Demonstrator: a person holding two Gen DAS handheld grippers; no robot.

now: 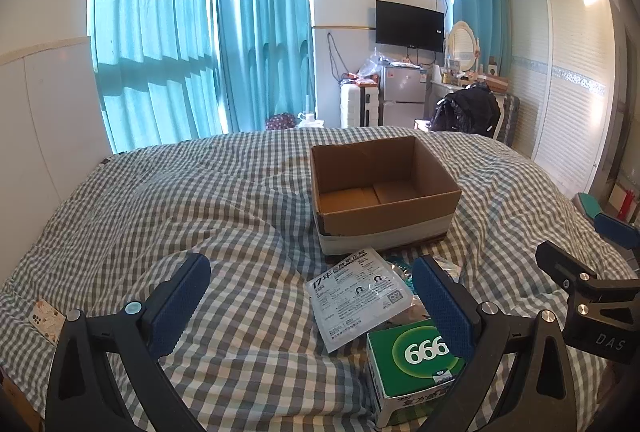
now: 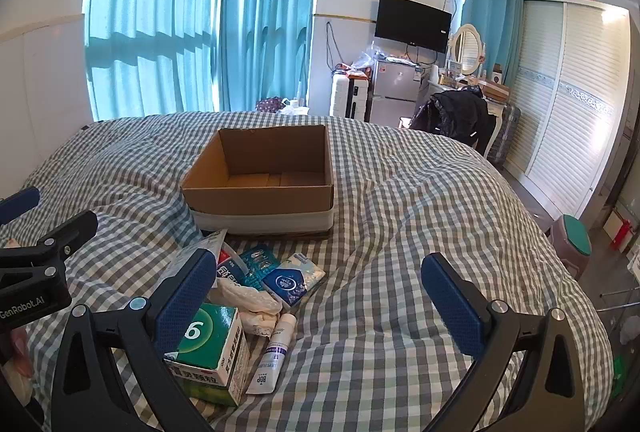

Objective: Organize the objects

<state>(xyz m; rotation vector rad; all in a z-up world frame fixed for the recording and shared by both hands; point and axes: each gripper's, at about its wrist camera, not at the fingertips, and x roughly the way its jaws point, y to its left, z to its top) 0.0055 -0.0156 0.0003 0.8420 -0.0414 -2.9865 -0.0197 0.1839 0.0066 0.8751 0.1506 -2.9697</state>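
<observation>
left wrist: green box (image 1: 412, 364) beside tongs (image 1: 316, 300)

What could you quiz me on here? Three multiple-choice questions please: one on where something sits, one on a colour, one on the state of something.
1. Where do the small items lie, relative to the cardboard box?
A. Inside it
B. On the checked bedcover, on the camera's side of the box
C. On the stool

2. What colour is the medicine box marked with a big white numeral?
A. Green
B. Red
C. Yellow

3. How are the right tongs?
A. Shut on the tube
B. Shut on nothing
C. Open, holding nothing

Answers: 1 B, the box floor shows bare while the packets, the white tube and the medicine box lie on the cover before it. 2 A, its top is green. 3 C, the blue pads stand wide apart with only bedcover between.
</observation>
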